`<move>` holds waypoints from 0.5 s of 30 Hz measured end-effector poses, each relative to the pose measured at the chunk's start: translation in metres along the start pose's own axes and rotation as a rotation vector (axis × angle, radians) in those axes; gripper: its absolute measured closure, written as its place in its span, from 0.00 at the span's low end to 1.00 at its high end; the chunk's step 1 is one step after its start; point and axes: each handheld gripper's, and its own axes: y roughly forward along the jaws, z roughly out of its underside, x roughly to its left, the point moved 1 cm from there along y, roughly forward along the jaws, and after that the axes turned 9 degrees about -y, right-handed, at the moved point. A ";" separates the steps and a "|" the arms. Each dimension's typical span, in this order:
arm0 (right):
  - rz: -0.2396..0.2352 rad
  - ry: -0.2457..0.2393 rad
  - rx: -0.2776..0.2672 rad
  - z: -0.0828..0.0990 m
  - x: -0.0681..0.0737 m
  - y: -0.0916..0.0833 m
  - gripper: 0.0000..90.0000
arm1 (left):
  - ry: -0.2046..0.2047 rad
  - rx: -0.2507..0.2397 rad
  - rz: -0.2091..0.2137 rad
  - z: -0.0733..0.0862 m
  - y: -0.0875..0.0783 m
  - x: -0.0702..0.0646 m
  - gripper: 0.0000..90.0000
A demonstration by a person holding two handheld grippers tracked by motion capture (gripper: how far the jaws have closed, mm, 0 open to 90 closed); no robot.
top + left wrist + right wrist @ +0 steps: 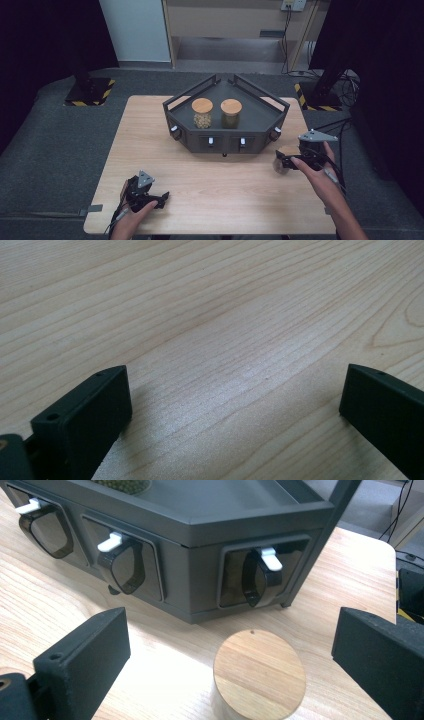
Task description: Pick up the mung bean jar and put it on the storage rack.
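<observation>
A dark grey angular stand (260,117) sits at the table's far middle, and two jars with round wooden lids stand on it: one of pale grains (202,113), one of greenish contents (231,113). A third jar with a wooden lid (259,672) stands on the table by the stand's right corner, also seen in the high view (281,166). My right gripper (232,630) is open, its jaws on either side of that jar without touching it; in the high view it (280,161) points left. My left gripper (162,197) rests near the front left edge, open (235,390) over bare wood.
The stand's front faces carry dark scoop-shaped drawers with white tabs (263,575). The wooden table (210,175) has free room in its middle and front. Grey floor surrounds it, and cables trail at the right.
</observation>
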 end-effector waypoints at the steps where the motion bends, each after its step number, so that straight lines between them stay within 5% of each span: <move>1: 0.002 0.005 -0.001 0.001 0.000 0.000 0.02 | 0.000 0.000 0.000 0.000 0.000 0.000 0.00; 15: 0.017 0.043 -0.014 0.019 -0.009 -0.010 0.02 | 0.000 -0.001 0.000 0.000 0.000 0.000 0.00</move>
